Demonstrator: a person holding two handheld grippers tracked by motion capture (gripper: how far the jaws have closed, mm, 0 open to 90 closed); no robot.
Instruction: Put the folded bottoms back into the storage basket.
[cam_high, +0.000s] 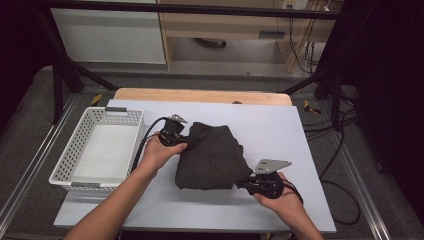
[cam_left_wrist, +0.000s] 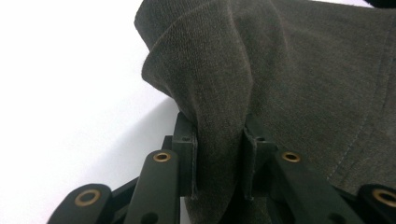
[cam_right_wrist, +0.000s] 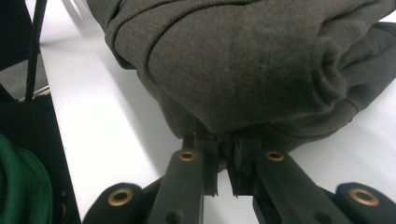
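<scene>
My left gripper (cam_left_wrist: 218, 158) and right gripper (cam_right_wrist: 223, 163) each pinch folded edges of the dark knit garment (cam_high: 210, 156); it is soft, limp, light, so opposite corners suit best.

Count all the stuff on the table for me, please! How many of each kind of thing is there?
Dark folded garment: 1
White basket: 1
Grippers: 2, the left gripper and the right gripper, each shut on an edge of the garment
Total: 4
</scene>
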